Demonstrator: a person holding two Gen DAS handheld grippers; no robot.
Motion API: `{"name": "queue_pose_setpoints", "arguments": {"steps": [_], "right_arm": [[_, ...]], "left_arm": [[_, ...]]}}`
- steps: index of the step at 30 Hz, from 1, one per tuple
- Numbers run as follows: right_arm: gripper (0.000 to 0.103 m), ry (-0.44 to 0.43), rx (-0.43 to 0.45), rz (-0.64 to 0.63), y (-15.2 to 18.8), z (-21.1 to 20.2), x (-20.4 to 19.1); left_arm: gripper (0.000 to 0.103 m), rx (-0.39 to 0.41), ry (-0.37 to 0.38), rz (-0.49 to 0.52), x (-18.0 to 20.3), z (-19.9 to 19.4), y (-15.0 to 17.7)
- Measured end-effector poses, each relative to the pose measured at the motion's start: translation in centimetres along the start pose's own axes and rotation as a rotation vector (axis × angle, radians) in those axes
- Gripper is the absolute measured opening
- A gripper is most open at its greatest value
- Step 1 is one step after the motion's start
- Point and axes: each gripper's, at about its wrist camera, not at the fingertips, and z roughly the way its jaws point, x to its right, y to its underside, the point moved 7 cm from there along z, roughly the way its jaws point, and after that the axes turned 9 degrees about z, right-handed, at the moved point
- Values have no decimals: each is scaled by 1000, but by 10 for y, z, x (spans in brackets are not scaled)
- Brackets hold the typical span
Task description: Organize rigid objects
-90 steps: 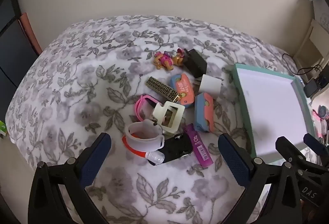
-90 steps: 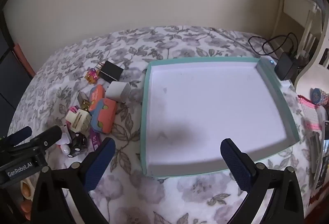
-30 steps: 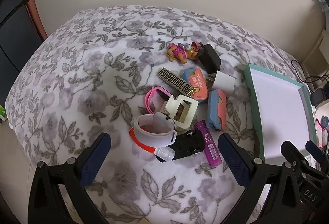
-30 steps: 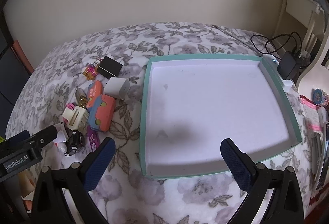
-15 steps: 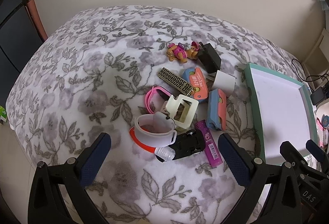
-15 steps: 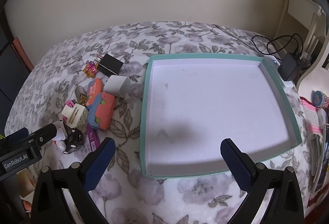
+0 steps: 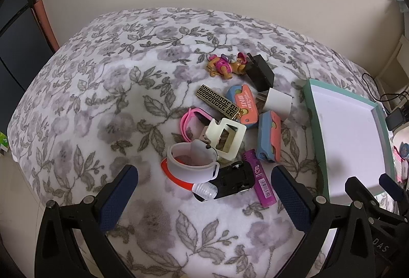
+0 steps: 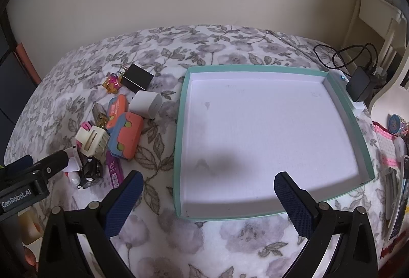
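Eyeballing the pile: small hard bits heaped on the floral bedspread (image 7: 107, 104), at 9 o'clock of the teal tray (image 8: 180, 150), nothing inside it yet.
Left gripper (image 7: 204, 182): spread wide, empty, hanging just short of the heap.
Right gripper (image 8: 208, 188): also spread, empty, over the tray's near edge.
Handling: probably light, stiff, bit slick; white charger cube (image 7: 277, 103) looks easiest, flat sides.
Trickier: white band (image 7: 190, 163), springy loop, pinch the rim.
Hard to see: black toy car (image 7: 234, 182) half buried, orange ring underneath mostly covered.
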Motion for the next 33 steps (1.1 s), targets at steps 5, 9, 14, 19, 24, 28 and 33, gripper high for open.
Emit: {"name": "queue_pose_setpoints", "arguments": {"steps": [5, 9, 14, 19, 24, 28, 33], "right_arm": [[103, -1, -2, -1, 1, 0, 0], [103, -65, 10, -1, -4, -3, -12], [103, -185, -44, -29, -3, 5, -48], [103, -214, -93, -95, 4, 20, -79], [89, -204, -163, -176, 17, 39, -101], [81, -167, -216, -232, 30, 57, -109], [79, -153, -234, -243, 32, 66, -110]], "left_arm": [[103, 6, 9, -9, -1, -1, -1], [103, 25, -4, -60, -17, -3, -5], [103, 17, -65, -147, -58, 1, -4], [103, -52, -50, -212, -82, 23, 6], [103, -121, -8, -229, -79, 42, 13], [103, -157, 10, -202, -68, 51, 12], [103, -165, 43, -173, -54, 58, 5]]}}
